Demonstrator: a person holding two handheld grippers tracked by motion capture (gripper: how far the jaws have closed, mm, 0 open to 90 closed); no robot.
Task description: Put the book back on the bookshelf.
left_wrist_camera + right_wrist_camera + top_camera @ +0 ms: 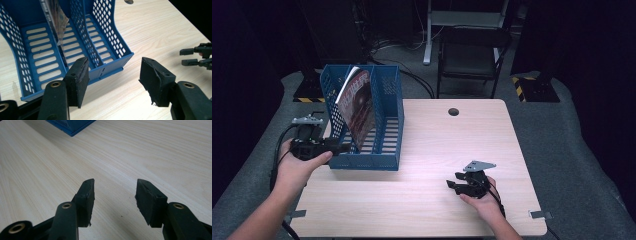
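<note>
A blue perforated file rack (pixel 388 127) stands on the left half of the table, and a magazine (pixel 358 106) leans upright in its middle slot. My left gripper (pixel 343 147) is open at the rack's front left corner, holding nothing. Seen from the left gripper view, the rack (pixel 110 42) and the magazine (pixel 57 18) lie just beyond its own open jaws (pixel 113 72). My right gripper (pixel 453 180) rests low over the bare table near the front right, open and empty. In the right gripper view its jaws (pixel 115 187) stand apart above the wood.
The light wooden table (pixel 447 140) has a round cable hole (pixel 454 111) at its far edge. A dark chair (pixel 472 55) and a desk leg stand on the floor behind it. The rack's corner (pixel 72 126) shows far off in the right gripper view.
</note>
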